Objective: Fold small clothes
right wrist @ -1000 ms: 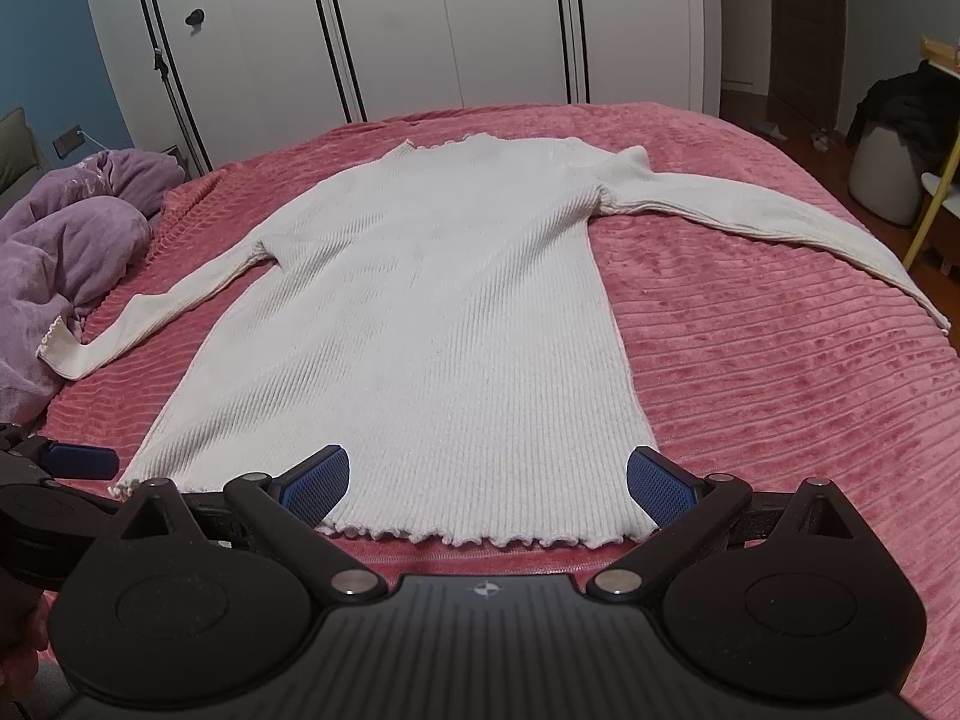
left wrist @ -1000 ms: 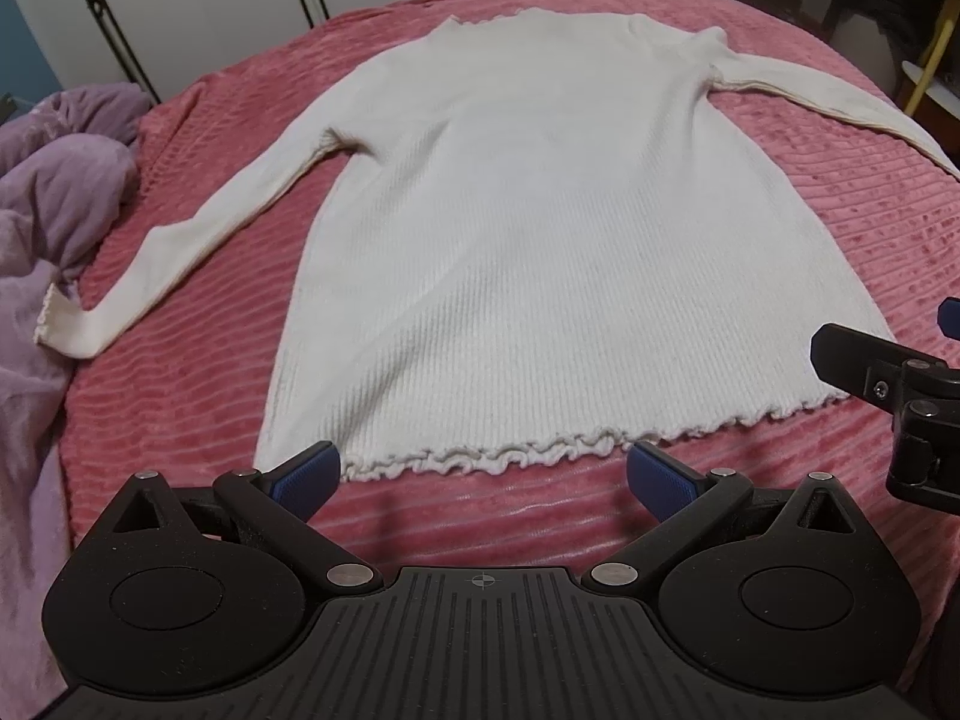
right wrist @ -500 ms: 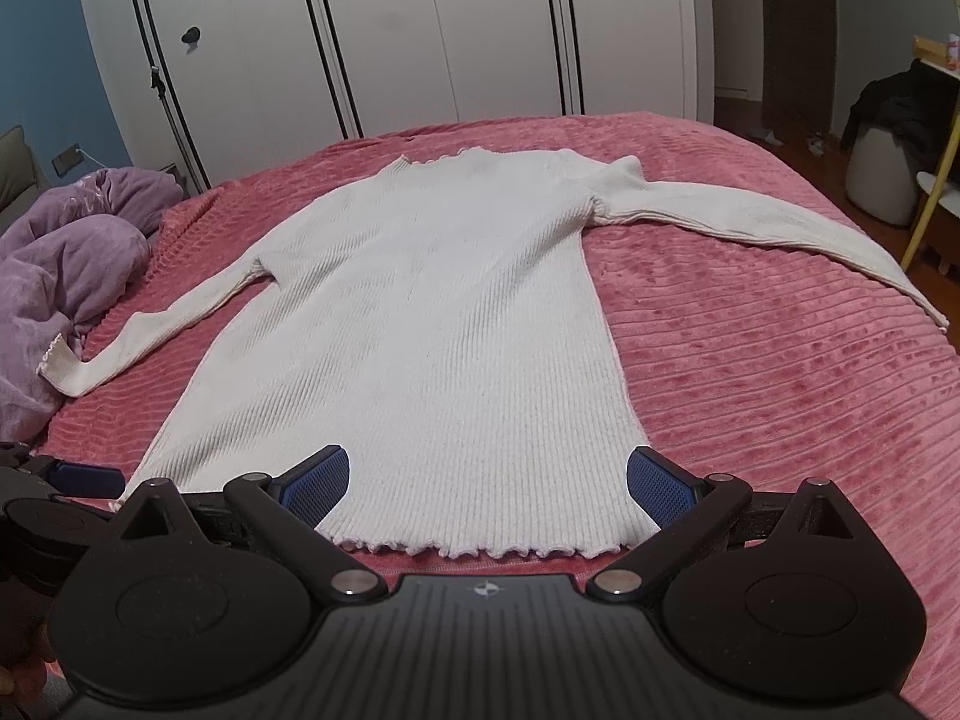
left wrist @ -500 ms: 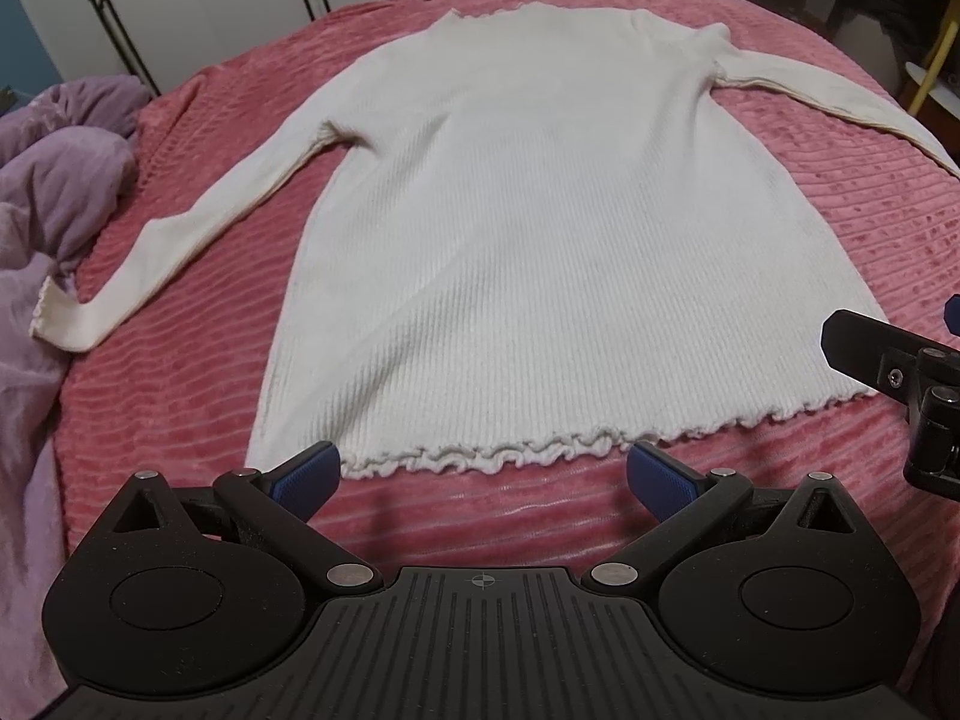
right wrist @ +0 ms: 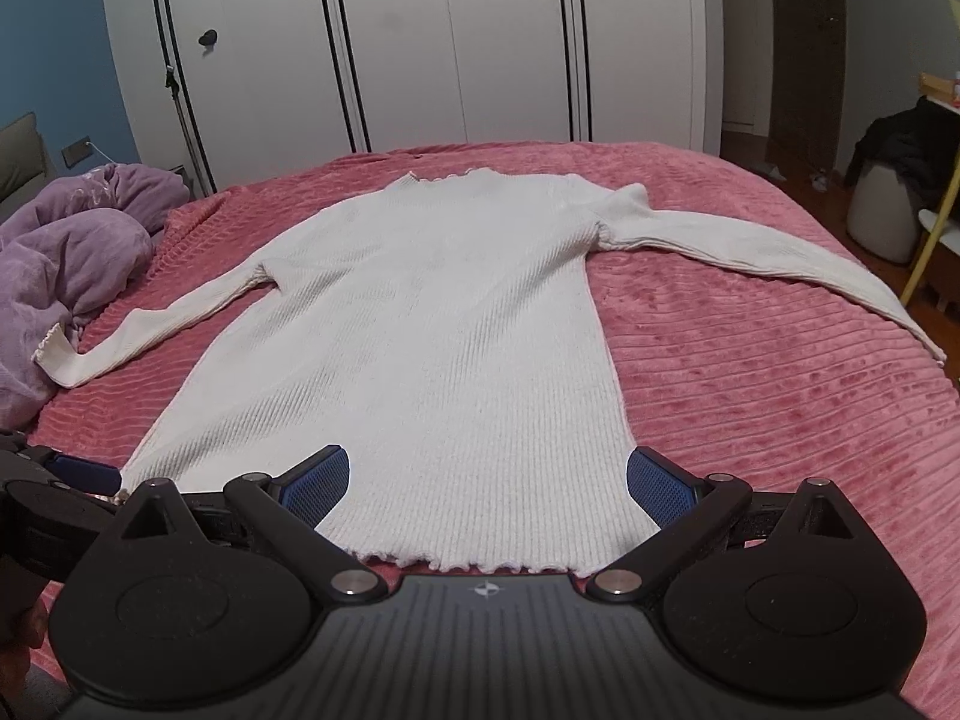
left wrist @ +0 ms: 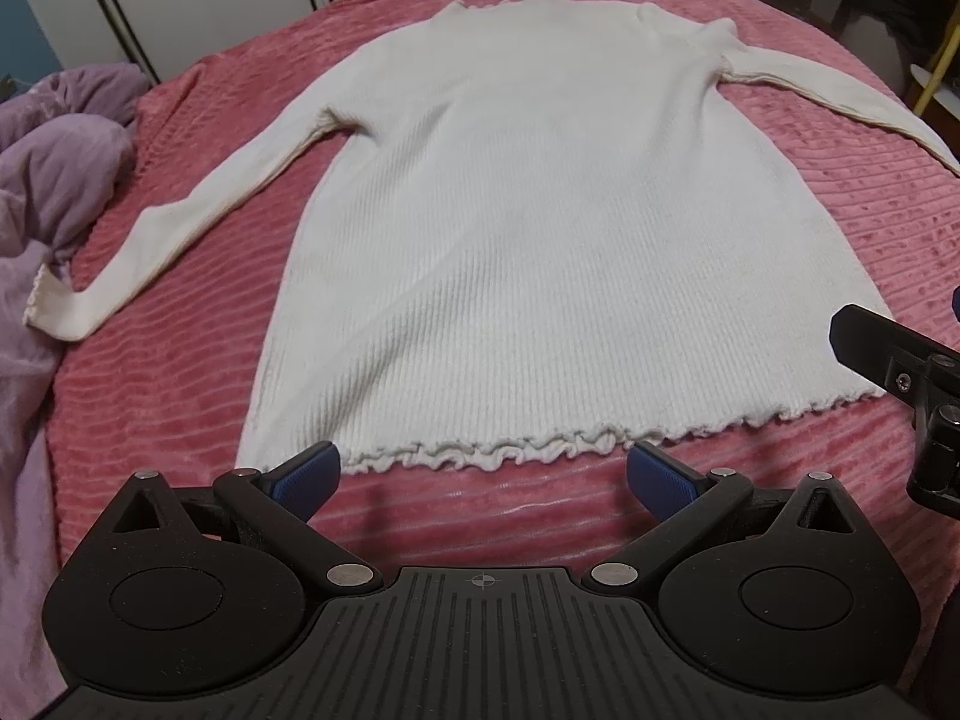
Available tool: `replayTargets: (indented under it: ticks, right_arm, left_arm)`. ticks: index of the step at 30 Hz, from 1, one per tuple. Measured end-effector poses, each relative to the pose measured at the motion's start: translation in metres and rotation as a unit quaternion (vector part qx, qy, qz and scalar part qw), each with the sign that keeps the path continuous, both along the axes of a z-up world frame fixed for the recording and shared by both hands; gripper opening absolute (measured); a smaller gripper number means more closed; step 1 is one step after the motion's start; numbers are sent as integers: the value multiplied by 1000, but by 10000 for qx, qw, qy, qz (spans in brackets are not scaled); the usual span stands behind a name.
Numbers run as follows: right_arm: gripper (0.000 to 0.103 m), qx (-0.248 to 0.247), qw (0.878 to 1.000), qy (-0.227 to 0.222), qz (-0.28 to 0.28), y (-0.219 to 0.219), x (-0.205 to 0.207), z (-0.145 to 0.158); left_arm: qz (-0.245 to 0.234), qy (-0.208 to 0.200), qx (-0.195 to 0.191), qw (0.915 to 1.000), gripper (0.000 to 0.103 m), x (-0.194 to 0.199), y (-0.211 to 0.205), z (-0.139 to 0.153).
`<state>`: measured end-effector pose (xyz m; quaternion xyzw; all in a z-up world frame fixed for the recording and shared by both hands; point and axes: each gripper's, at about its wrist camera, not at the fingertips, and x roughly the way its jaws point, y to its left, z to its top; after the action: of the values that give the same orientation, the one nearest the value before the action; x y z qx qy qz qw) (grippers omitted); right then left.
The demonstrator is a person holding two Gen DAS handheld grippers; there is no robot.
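Note:
A white ribbed long-sleeved knit dress (left wrist: pixel 540 228) lies flat, face up, on a pink ribbed bedspread (left wrist: pixel 168 408), collar far, ruffled hem (left wrist: pixel 492 456) near. Both sleeves are spread out sideways. My left gripper (left wrist: pixel 483 474) is open and empty, hovering just before the hem near its left half. My right gripper (right wrist: pixel 486 480) is open and empty, over the hem's right part of the dress (right wrist: pixel 444 348). The right gripper's finger also shows at the right edge of the left wrist view (left wrist: pixel 888 354).
A crumpled purple duvet (right wrist: pixel 66 264) lies at the bed's left side, touching the left sleeve cuff. White wardrobe doors (right wrist: pixel 456 42) stand behind the bed. A stool with dark clothes (right wrist: pixel 888 192) and a yellow-legged piece of furniture stand at the right.
The right gripper has tilted upward, showing more wardrobe, and sits closer over the hem. The left gripper has shifted slightly. The dress has not moved.

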<state>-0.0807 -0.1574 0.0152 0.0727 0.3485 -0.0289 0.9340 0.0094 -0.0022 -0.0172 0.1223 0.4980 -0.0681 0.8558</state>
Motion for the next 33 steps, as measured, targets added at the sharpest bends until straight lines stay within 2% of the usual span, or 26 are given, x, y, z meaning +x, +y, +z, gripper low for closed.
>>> replayTargets:
  ticks: [12, 20, 33]
  right_arm:
    - [99, -32, 9997, -194, 152, 2, -3, 3]
    - [99, 223, 9997, -13, 68, -5, 0, 2]
    - [99, 253, 9995, 21, 191, -5, 2, -4]
  left_arm:
    - [27, 60, -16, 10000, 103, 3, -1, -3]
    - [40, 74, 7, 10000, 103, 5, -1, -6]
    - [69, 147, 66, 9998, 103, 7, -2, -13]
